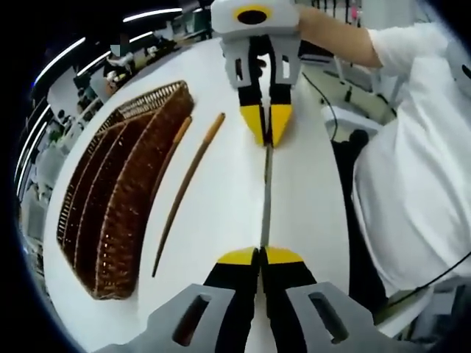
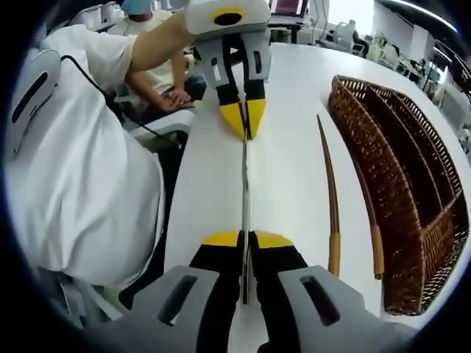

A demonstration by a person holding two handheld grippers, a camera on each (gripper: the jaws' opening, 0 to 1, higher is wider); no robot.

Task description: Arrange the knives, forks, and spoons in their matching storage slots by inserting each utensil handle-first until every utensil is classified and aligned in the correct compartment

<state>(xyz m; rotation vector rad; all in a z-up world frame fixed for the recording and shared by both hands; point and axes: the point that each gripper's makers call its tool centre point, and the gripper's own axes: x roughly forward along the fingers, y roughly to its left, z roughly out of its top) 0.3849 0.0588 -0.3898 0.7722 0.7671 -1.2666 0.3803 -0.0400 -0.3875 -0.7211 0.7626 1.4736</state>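
Left gripper view shows my left gripper (image 1: 260, 254) and right gripper (image 1: 267, 125) each clamped on one end of a thin utensil (image 1: 266, 191) over the counter (image 1: 221, 213), steadying it for the wicker tray (image 1: 110, 213) alongside.

dark brown woven basket (image 1: 110, 213), white table (image 1: 221, 198), yellow-tipped black gripper (image 1: 260, 255), brown-handled utensils (image 1: 188, 187)

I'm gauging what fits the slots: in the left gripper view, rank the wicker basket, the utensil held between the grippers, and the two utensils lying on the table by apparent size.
1. Wicker basket, clearly largest.
2. Brown-handled utensil farther from the basket.
3. Held utensil.

The utensil beside the basket looks shortest, but fisheye curvature leaves that unsure.
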